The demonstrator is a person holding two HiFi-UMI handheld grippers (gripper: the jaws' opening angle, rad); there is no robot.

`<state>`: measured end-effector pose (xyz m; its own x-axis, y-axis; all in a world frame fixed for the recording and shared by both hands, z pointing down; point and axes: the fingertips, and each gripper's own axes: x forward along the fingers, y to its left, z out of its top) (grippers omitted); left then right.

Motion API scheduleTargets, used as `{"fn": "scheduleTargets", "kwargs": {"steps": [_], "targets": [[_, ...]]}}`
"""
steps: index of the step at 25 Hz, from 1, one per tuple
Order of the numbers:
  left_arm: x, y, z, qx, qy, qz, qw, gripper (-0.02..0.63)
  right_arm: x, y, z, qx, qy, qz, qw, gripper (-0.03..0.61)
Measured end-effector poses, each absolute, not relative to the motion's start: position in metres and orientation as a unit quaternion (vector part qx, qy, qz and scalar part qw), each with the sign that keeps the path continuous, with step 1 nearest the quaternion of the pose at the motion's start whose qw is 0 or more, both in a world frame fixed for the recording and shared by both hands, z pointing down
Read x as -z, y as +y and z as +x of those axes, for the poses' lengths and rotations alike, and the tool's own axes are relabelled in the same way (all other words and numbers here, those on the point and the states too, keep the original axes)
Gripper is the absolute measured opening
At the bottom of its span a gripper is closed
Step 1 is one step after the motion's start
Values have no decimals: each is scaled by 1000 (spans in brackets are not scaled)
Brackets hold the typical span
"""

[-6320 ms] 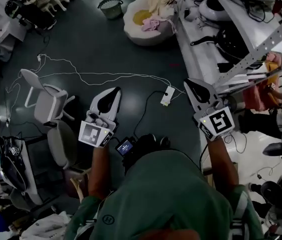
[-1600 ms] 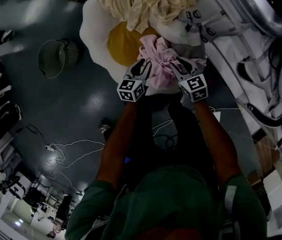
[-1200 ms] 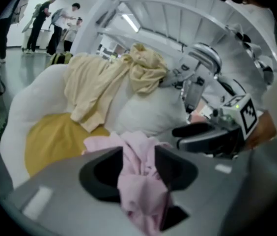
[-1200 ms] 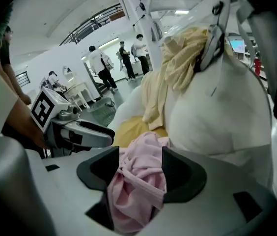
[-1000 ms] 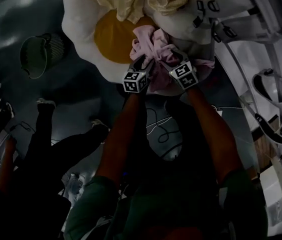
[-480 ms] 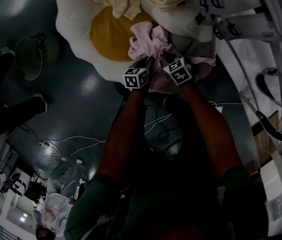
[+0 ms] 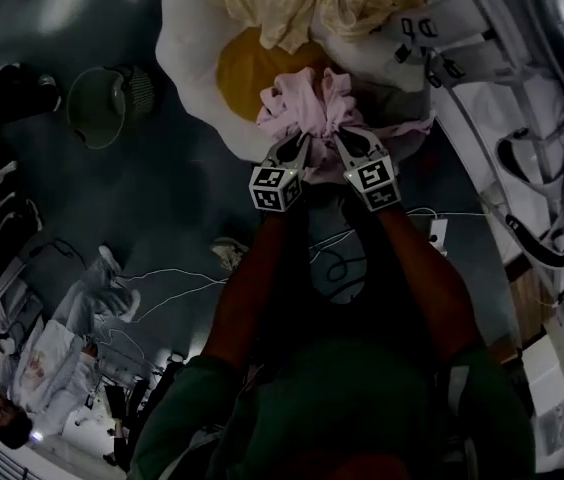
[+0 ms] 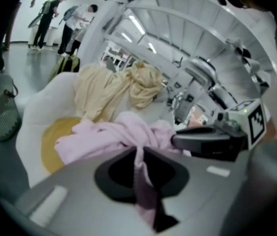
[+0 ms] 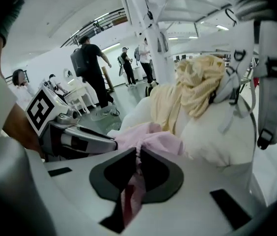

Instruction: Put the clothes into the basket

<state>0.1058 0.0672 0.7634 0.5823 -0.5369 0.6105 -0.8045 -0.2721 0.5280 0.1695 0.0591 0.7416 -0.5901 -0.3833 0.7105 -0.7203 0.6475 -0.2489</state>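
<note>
A pink garment (image 7: 312, 103) hangs bunched over a white egg-shaped cushion (image 7: 187, 58) with a yellow centre. My left gripper (image 7: 297, 148) and right gripper (image 7: 347, 140) sit side by side at its near edge; the jaws of both have just been closing, and each is now shut on a fold of it. In the left gripper view, pink cloth (image 8: 104, 136) runs down between the jaws of the left gripper (image 8: 139, 154). In the right gripper view, the pink cloth (image 9: 151, 141) is likewise pinched in the right gripper (image 9: 138, 156). A round green basket (image 7: 102, 103) stands on the floor to the left.
Cream clothes (image 7: 312, 3) are heaped on the cushion behind the pink garment. White equipment with straps (image 7: 482, 58) crowds the right side. Cables and a white power strip (image 7: 437, 233) lie on the dark floor by my feet. People stand in the background (image 9: 92, 68).
Both grippers have closed on the pink garment and risen, pulling it up off the cushion into a bunch. The dark figure at the left has moved away.
</note>
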Motion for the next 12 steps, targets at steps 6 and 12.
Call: {"fn": "scheduleTargets", "kwargs": {"steps": [6,12], "targets": [[-653,56,70,-115,-441,803,383,38,-625,46,136,-209,-883,324,269,28],[-541,41,22,-62,-446,822,348,38,-511,32,90,-151,-904,326,232,28]]}}
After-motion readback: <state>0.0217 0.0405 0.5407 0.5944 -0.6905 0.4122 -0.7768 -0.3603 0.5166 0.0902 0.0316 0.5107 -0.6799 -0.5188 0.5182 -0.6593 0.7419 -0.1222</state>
